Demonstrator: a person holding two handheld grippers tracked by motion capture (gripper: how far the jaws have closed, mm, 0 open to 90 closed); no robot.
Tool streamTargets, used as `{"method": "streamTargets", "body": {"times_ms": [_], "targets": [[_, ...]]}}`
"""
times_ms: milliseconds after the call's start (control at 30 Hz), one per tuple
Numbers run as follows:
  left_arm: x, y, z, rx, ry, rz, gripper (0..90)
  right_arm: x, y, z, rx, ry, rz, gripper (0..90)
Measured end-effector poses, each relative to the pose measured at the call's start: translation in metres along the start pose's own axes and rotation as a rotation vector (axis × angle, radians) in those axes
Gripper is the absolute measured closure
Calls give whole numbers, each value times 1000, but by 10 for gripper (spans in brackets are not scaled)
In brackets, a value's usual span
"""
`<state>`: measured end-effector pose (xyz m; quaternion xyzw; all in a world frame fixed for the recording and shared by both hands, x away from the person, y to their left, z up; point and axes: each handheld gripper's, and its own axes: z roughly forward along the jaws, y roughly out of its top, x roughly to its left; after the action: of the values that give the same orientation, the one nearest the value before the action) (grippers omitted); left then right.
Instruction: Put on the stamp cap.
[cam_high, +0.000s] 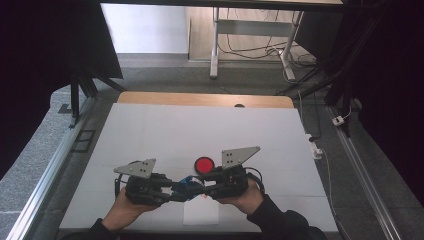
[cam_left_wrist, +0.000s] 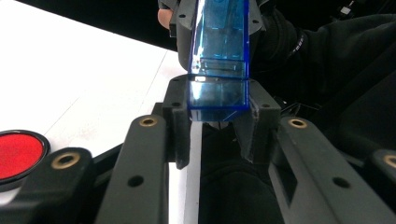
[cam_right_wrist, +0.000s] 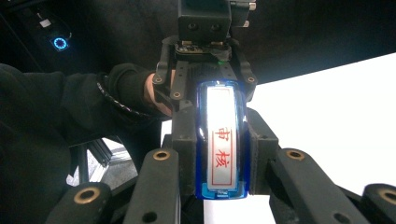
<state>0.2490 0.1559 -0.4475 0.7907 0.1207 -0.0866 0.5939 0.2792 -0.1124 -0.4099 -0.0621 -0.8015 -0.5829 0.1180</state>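
A blue see-through stamp (cam_high: 189, 183) hangs just above the white table sheet (cam_high: 200, 130), between my two grippers, which face each other tip to tip. My left gripper (cam_left_wrist: 217, 114) is shut on its short end piece (cam_left_wrist: 217, 95); a seam parts that piece from the long body (cam_left_wrist: 219, 37). My right gripper (cam_right_wrist: 222, 144) is shut on the body (cam_right_wrist: 220, 135), whose white label bears red characters. In the high view the left gripper (cam_high: 170, 192) and the right gripper (cam_high: 202, 187) meet near the table's front edge.
A round red ink pad (cam_high: 204, 164) lies on the sheet just behind the grippers, also at the lower left of the left gripper view (cam_left_wrist: 16, 154). A small white slip (cam_high: 201, 212) sits at the front edge. Metal rails (cam_high: 45, 175) flank the table.
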Motion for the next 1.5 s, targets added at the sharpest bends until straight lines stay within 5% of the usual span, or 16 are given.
{"method": "streamTargets", "body": {"times_ms": [233, 600, 900, 1300, 1500], "targets": [[1, -1, 1, 7, 2, -5, 622, -1, -1, 1, 8, -11, 0, 704], [1, -1, 0, -17, -16, -13, 681, -2, -2, 0, -17, 13, 17, 704], [-1, 2, 0, 24, -33, 14, 686, -2, -6, 1, -29, 46, 35, 706], [-3, 4, 1, 15, -2, 34, 676, 0, -2, 0, -19, 33, 13, 705], [-4, 3, 4, 22, 25, 33, 571, -1, -4, 3, -7, 23, 10, 705]]}}
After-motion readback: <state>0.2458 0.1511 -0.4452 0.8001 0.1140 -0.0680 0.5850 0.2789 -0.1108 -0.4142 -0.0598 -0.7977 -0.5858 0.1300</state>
